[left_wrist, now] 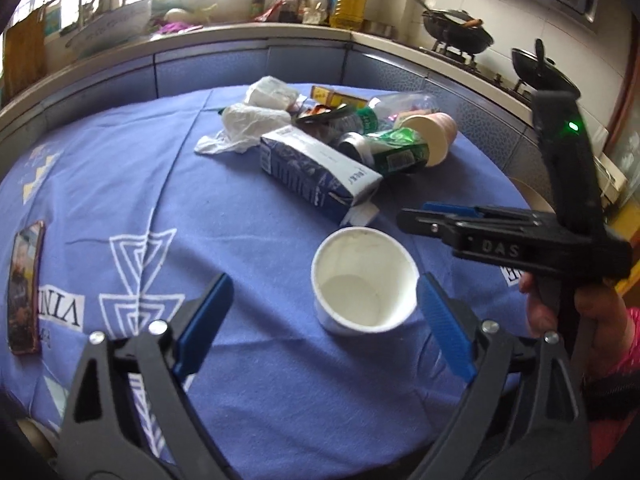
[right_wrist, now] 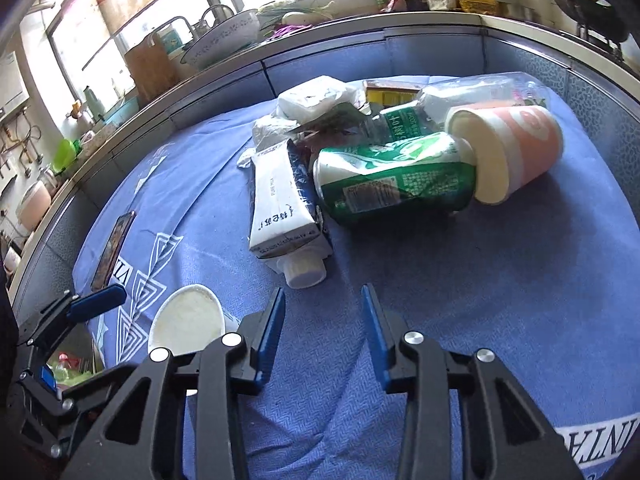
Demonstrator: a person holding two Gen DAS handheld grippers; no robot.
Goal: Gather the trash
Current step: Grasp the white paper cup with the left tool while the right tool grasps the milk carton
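Observation:
A white paper cup (left_wrist: 362, 280) stands upright on the blue tablecloth; it also shows in the right wrist view (right_wrist: 187, 317). My left gripper (left_wrist: 325, 322) is open, its jaws either side of the cup, not touching. Behind lies a trash pile: a blue-white milk carton (left_wrist: 316, 168) (right_wrist: 280, 200), a crushed green can (left_wrist: 394, 148) (right_wrist: 396, 176), a pink-white paper cup on its side (left_wrist: 434, 136) (right_wrist: 504, 148), a clear plastic bottle (right_wrist: 460, 96) and white plastic bags (left_wrist: 256, 120) (right_wrist: 312, 100). My right gripper (right_wrist: 323, 322) is open and empty, just short of the carton's cap (right_wrist: 306, 272).
A phone (left_wrist: 25, 288) (right_wrist: 114, 248) lies flat at the table's left. A yellow box (left_wrist: 336, 96) sits behind the pile. A kitchen counter (left_wrist: 240, 32) with basin, bottles and woks curves behind the table. The right gripper's body (left_wrist: 520, 236) hovers right of the cup.

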